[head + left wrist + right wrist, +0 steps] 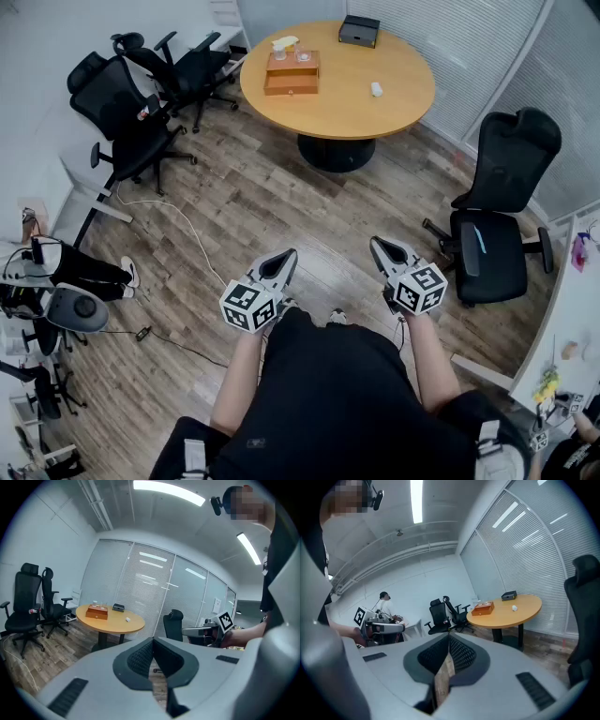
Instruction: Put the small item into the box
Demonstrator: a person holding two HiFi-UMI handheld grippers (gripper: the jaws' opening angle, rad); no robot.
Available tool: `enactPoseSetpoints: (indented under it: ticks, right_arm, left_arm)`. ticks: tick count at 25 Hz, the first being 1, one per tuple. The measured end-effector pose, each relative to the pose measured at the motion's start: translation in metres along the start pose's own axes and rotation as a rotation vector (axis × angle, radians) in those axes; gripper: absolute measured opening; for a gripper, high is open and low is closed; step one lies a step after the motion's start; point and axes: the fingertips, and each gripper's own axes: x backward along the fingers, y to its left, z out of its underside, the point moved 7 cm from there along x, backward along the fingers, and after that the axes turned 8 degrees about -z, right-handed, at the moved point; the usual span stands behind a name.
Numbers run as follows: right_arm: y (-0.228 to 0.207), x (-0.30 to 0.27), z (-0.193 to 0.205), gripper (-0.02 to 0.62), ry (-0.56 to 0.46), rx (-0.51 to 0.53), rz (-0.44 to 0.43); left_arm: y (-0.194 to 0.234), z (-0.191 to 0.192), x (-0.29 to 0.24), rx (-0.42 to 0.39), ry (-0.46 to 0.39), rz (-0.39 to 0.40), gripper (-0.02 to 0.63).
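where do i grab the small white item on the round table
Probably across its shorter width, coming straight down from above. The small white item lies low and flat on the round table, looks slightly elongated, and has bare tabletop all around it, so nothing blocks the jaws. Its finer shape is too small to tell.

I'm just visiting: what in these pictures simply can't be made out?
- Small white item on the round table: too small in every view to identify.
- Wooden box: its inside shows in no view; the things on top are too small.
- Black case: too distant in all views to tell what it is.
- Black chair: cut off by the right gripper view's edge.
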Motion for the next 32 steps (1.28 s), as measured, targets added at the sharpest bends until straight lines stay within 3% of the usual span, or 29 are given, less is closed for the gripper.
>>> enactPoseSetpoints:
  ticks: [13,22,32]
  right_arm:
    - [-0.01,-0.003,-0.005,0.006,0.021,0.028,-0.024]
    - [0.001,-0.004,0.0,0.008,0.025,0.075,-0.091]
    - [0.001,-0.039,-0.003,0.008,0.052,0.062,-0.098]
  left_arm:
    - [-0.003,-0.005,-0.007,0.004,-0.02,-0.018,0.006]
    - [-0.006,-0.004,0.0,-0.003,-0.029,-0.037,0.006]
    - [0.027,-0.009,0.006,0.071,-0.051,0.006,0.006]
